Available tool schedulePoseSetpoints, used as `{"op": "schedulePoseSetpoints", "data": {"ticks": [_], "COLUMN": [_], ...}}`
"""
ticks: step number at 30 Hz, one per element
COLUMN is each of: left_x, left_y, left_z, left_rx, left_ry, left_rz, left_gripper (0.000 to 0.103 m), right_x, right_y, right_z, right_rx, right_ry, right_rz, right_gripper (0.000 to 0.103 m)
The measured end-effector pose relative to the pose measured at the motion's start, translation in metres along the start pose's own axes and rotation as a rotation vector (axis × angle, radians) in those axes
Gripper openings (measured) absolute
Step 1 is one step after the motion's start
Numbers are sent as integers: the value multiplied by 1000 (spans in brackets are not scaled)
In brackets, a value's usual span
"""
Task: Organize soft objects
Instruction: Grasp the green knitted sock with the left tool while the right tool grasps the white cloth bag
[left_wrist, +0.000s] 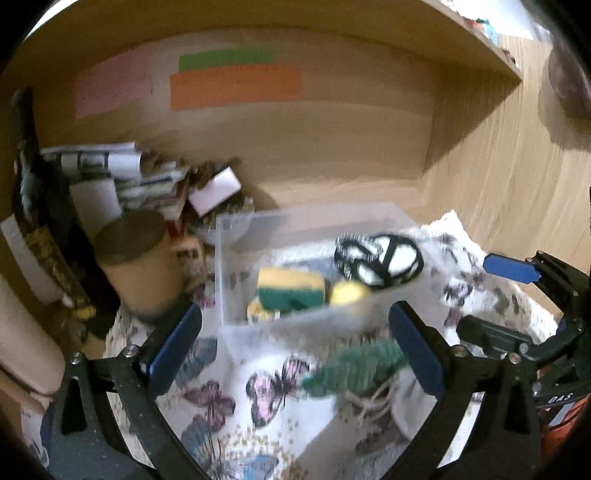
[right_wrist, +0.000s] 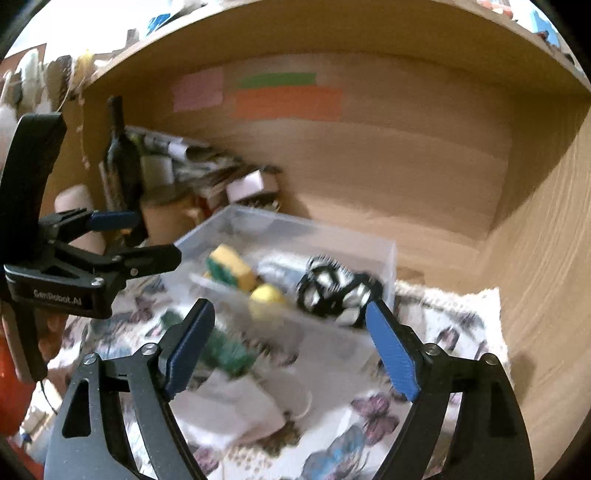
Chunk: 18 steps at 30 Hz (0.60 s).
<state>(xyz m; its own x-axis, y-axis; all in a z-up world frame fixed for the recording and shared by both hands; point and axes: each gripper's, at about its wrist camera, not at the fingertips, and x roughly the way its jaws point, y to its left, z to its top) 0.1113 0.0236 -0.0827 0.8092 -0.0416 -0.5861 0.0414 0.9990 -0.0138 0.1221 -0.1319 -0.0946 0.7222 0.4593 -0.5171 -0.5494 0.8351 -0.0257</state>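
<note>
The wooden alcove (left_wrist: 332, 147) fills both views, its back panel carrying pink, green and orange paper strips (left_wrist: 236, 88) at about 12 o'clock. A butterfly-print cloth (left_wrist: 258, 387) covers the desk across the lower half of each view. On the cloth sits a clear plastic bin (left_wrist: 229, 280), just above centre in the left wrist view.

At 9 o'clock in that view stands a dark bottle (left_wrist: 33, 206), with a heap of papers and boxes (left_wrist: 147, 177) behind a round tan canister (left_wrist: 140, 266) just left of the bin.

Inside the bin lie a black-and-white soft ball (left_wrist: 378, 260) at its 2 o'clock corner, a yellow-and-green sponge (left_wrist: 290, 290) near the front wall, and a small yellow ball (left_wrist: 349, 293) between them, close beside the sponge. Outside the bin, on the cloth just in front of it, a green knitted piece (left_wrist: 354, 365) lies at 5 o'clock, over a pale cloth bag (right_wrist: 229, 410); blur hides its exact shape.

The left tool (left_wrist: 295, 350) is spread wide and holds nothing, its right finger next to the knitted piece. The right tool (right_wrist: 288, 347) is likewise spread wide and empty, framing the bin's front wall.
</note>
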Motion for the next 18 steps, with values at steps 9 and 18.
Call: {"op": "schedulePoseSetpoints", "data": {"ticks": [9,18], "left_x": [10,39], "left_y": [6,-3], "left_z": [-43,-44], "left_rx": [-43,-35], "left_ry": [85,142], "left_rz": [-9,-45], "left_gripper": [103,102], "right_x": [20,36], "right_y": [22,15], "right_z": [-42,-66], "right_rx": [39,72], "right_ry": [115,214], "right_rz": [98,117], "right_gripper": [82,74]}}
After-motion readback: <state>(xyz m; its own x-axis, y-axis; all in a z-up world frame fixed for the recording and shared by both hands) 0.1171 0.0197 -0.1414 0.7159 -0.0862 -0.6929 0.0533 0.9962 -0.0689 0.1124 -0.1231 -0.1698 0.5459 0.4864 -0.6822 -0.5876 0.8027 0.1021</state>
